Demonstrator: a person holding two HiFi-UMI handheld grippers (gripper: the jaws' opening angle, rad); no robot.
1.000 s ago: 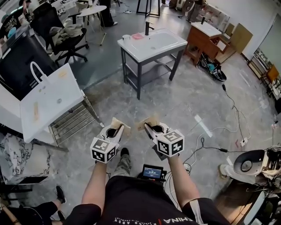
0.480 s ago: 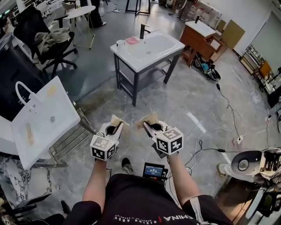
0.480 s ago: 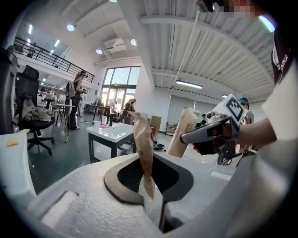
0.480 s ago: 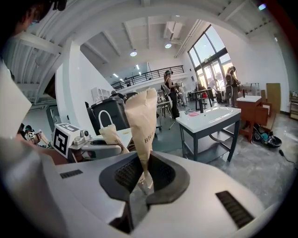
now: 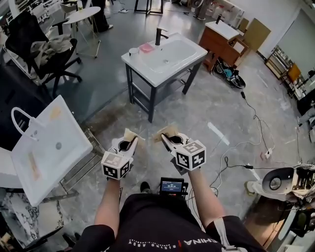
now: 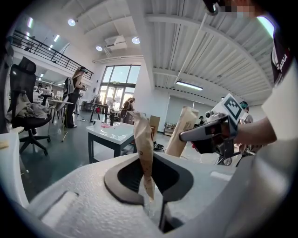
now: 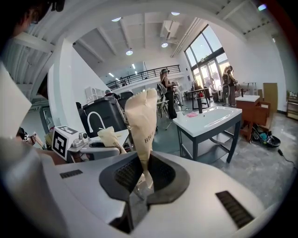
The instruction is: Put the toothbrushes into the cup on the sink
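Early stage: neither toothbrush delivered. Left gripper point(image 5: 129, 145) jaws narrow, clamped on paper-wrapped toothbrush point(image 6: 143, 148). Right gripper point(image 5: 166, 142) same, on second wrapped toothbrush point(image 7: 142, 123). Sink point(image 5: 172, 56) well apart ahead, cup point(image 5: 133, 51) on its far-left corner. Remaining: approach, drop both in. Right one's print reads "HIG", rest hidden.

Office chair point(image 5: 42, 49): black, far to your left, grey cloth heaped on its seat.
Round table point(image 5: 86, 14): white, just beyond that chair.
Spare basin point(image 5: 49, 147): white, tilted on a metal rack point(image 5: 81, 157) at your left.
Wooden cabinet point(image 5: 224, 42): up to your right, white top.
Cables point(image 5: 256, 147): black and white, trailing over the grey floor point(image 5: 197, 108) on your right.
Small screen point(image 5: 172, 186): lit, close in front of you.
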